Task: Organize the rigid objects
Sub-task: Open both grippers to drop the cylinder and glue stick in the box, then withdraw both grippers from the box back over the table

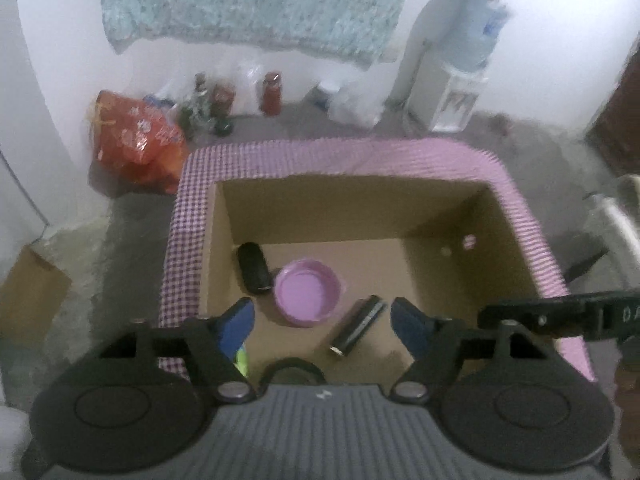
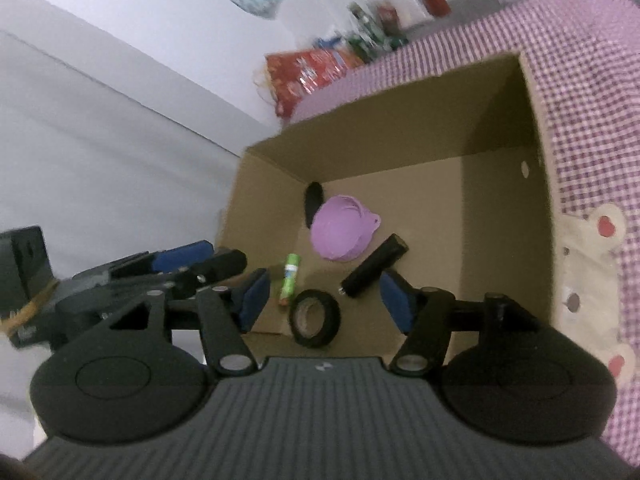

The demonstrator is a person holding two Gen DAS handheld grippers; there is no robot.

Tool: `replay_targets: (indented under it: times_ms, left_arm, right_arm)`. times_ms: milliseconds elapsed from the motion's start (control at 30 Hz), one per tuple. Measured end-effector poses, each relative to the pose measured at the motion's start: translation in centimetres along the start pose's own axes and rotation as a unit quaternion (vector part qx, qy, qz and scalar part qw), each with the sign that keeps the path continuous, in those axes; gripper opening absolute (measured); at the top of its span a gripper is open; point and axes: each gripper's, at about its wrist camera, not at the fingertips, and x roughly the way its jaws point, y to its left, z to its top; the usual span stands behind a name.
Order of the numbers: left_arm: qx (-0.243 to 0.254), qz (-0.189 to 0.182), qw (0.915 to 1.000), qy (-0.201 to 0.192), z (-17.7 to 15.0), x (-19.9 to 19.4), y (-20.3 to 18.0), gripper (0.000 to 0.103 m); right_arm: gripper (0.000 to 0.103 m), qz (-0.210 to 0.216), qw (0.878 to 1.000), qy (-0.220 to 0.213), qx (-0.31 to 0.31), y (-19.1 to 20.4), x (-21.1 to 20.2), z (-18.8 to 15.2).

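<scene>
Left wrist view: left claw (image 1: 322, 322) is spread wide with nothing in it, hanging over the box (image 1: 500, 240). Inside sit a pink bowl (image 1: 308, 292), a black case (image 1: 253, 268) touching its left side, and a black tube (image 1: 358, 330) lying just right of it. All look like light, stiff plastic; I'd pinch the tube across its middle, since it's round and could roll. Right wrist view: right claw (image 2: 320, 300) is also open and empty. Below it are a tape roll (image 2: 315, 317) lying flat and a green stick (image 2: 290, 278). The cardboard floor looks flat and grippy. The box rests on a checked cloth (image 2: 580, 100); cluttered floor, white walls behind.
</scene>
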Motion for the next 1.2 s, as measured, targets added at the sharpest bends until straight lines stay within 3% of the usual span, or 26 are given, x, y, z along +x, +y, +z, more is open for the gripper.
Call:
replay_targets:
  times_ms: [233, 333, 400, 533, 733, 833, 1033, 1200]
  left_arm:
    - [0.009, -0.082, 0.9934, -0.079, -5.1, -7.3, -1.0, 0.098]
    - [-0.004, -0.100, 0.9897, -0.103, -8.4, -8.7, -1.5, 0.102]
    - [-0.022, -0.111, 0.9887, -0.098, -10.5, -8.4, -1.6, 0.102]
    - [-0.067, -0.134, 0.9857, -0.078, -14.7, -6.5, -0.8, 0.102]
    - [-0.098, -0.121, 0.9861, -0.060, -19.5, -2.7, -1.0, 0.102]
    - [-0.093, -0.117, 0.9872, -0.056, -21.1, -1.9, -1.2, 0.102]
    - [-0.085, -0.142, 0.9842, -0.064, -22.4, -1.4, -1.1, 0.103]
    - [-0.079, -0.151, 0.9820, -0.082, -23.1, -1.6, -0.8, 0.103]
  right_arm:
    - [0.084, 0.016, 0.994, -0.082, -0.066, 2.0, -7.6, -5.9]
    - [0.095, -0.008, 0.987, -0.121, -0.101, 2.4, -9.4, -9.0]
    - [0.101, -0.037, 0.982, -0.138, -0.123, 2.6, -9.9, -11.0]
    - [0.101, -0.103, 0.972, -0.133, -0.165, 2.8, -9.0, -14.1]
    - [0.101, -0.212, 0.934, -0.130, -0.258, 4.3, -6.7, -17.6]
    - [0.101, -0.226, 0.921, -0.125, -0.292, 4.9, -5.4, -18.8]
    - [0.101, -0.270, 0.907, -0.139, -0.292, 5.3, -4.2, -20.5]
    - [0.101, -0.268, 0.905, -0.153, -0.292, 5.0, -4.0, -21.3]
